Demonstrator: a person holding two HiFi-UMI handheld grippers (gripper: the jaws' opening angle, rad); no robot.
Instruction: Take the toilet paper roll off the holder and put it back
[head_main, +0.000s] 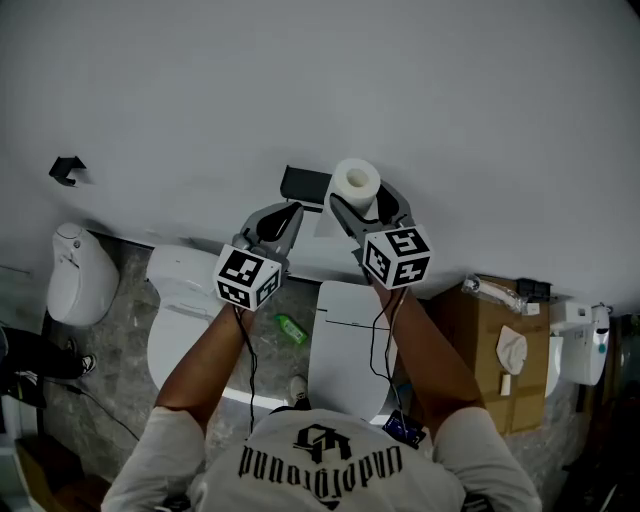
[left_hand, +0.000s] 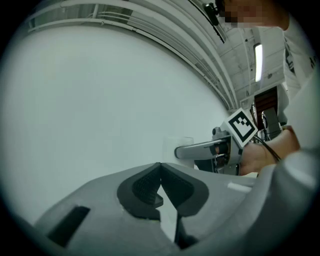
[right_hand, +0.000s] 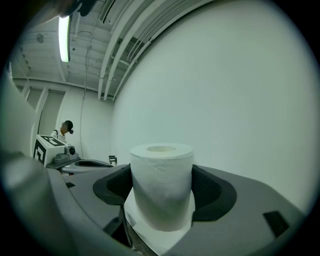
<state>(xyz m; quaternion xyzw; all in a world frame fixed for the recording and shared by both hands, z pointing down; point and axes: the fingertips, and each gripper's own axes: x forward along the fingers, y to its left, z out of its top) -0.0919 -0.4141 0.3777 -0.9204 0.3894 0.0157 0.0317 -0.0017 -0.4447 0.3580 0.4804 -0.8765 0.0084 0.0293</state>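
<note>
The white toilet paper roll (head_main: 356, 183) is off the holder, standing upright between the fingers of my right gripper (head_main: 363, 205), which is shut on it close to the white wall. In the right gripper view the roll (right_hand: 161, 182) fills the gap between the dark pads, and a loose sheet hangs below it. The black holder (head_main: 305, 185) is on the wall just left of the roll, bare. My left gripper (head_main: 290, 215) is shut on nothing below the holder; its tips (left_hand: 160, 169) meet. From the left gripper view the right gripper (left_hand: 217, 148) and roll (left_hand: 178, 146) show to the right.
A small black hook (head_main: 67, 170) is on the wall at far left. Below are a white toilet (head_main: 345, 345), another white fixture (head_main: 180, 300), a rounded white unit (head_main: 80, 275), a green bottle (head_main: 291, 328) on the floor and a cardboard box (head_main: 490, 350) at right.
</note>
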